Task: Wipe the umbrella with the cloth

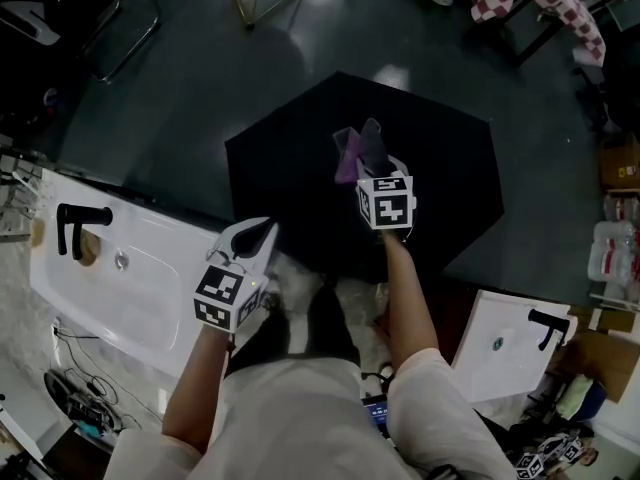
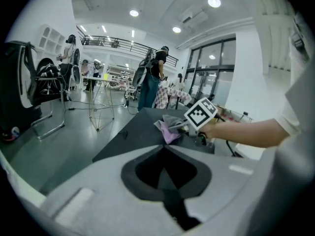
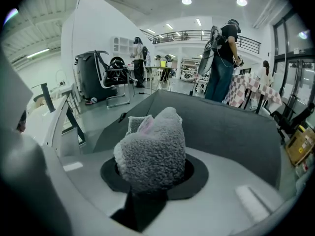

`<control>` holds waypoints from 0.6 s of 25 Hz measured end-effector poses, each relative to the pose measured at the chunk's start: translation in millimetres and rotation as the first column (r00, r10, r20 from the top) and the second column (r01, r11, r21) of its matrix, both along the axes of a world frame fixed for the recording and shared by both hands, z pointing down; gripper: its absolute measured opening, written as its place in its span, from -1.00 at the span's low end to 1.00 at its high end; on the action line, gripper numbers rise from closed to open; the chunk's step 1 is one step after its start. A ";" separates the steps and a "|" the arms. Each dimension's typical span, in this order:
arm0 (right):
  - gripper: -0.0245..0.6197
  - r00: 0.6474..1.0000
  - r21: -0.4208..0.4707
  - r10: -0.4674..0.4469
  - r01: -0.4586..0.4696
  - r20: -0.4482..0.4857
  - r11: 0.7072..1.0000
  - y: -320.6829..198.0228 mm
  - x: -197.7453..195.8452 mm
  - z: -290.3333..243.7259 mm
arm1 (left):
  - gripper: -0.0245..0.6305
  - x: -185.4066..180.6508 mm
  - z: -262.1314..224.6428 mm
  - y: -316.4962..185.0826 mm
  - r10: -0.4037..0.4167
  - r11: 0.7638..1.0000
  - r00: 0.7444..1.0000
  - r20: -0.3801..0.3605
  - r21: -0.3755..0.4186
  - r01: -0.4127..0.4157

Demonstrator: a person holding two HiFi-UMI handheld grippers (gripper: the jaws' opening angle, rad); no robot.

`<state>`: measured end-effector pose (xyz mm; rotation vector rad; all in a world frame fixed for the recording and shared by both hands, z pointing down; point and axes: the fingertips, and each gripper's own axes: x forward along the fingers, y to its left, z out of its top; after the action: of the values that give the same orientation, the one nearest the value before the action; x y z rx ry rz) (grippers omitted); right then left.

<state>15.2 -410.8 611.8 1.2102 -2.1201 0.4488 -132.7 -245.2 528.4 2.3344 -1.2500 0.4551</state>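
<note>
dark glossy floor (image 1: 150, 88) under everything. on it, opened out and canopy-up, the black umbrella (image 1: 290, 178), just ahead of the person's knees. probably light for its span: taut fabric over thin springy ribs, apt to skate or tip under a sideways push. best steadied at the rim or a rib end, not pressed hard mid-panel. fabric likely smooth and a little slick.

at left, a white wash basin (image 1: 160, 288) with a black tap (image 1: 78, 230); only a drain fitting visible in the bowl. at lower right, a second white basin (image 1: 520, 363) with a second black tap (image 1: 545, 328), again just a drain in it. cardboard boxes (image 1: 620, 163) at the far right edge, contents not discernible.

right tongs (image 1: 371, 138) out over the middle of the canopy, clamped on the cloth (image 1: 350, 155). a fluffy grey and lilac bundle, bulging past the tips. likely soft, light and squashy. gripped at its bunched middle, loose pile forward for wiping. contact with the canopy not certain.

left tongs (image 1: 254, 236) by the canopy's near-left edge, tips together, nothing between them. touching the fabric or not, unclear.
</note>
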 end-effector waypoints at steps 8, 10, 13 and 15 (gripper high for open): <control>-0.53 1.000 -0.020 0.026 -0.025 0.006 0.999 38.2 8.5 23.7 | -0.91 19.8 13.8 18.4 0.042 0.999 0.999 -0.011 -0.003 -0.042; -0.53 0.999 -0.031 0.034 -0.034 0.008 0.999 48.5 10.7 31.9 | -0.91 22.7 17.6 23.1 0.051 0.999 0.999 -0.015 -0.006 -0.051; -0.53 0.999 -0.054 0.053 -0.052 0.013 0.997 64.2 16.4 46.8 | -0.91 25.8 25.8 29.3 0.056 0.998 0.998 -0.019 -0.016 -0.056; -0.53 0.998 -0.071 0.066 -0.064 0.018 0.995 75.5 20.1 58.8 | -0.91 27.9 32.7 33.2 0.057 0.998 0.998 -0.022 -0.024 -0.058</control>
<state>35.3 -335.3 670.6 1.2420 -2.0686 0.5623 -104.8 -212.0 561.1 2.3534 -1.1636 0.4612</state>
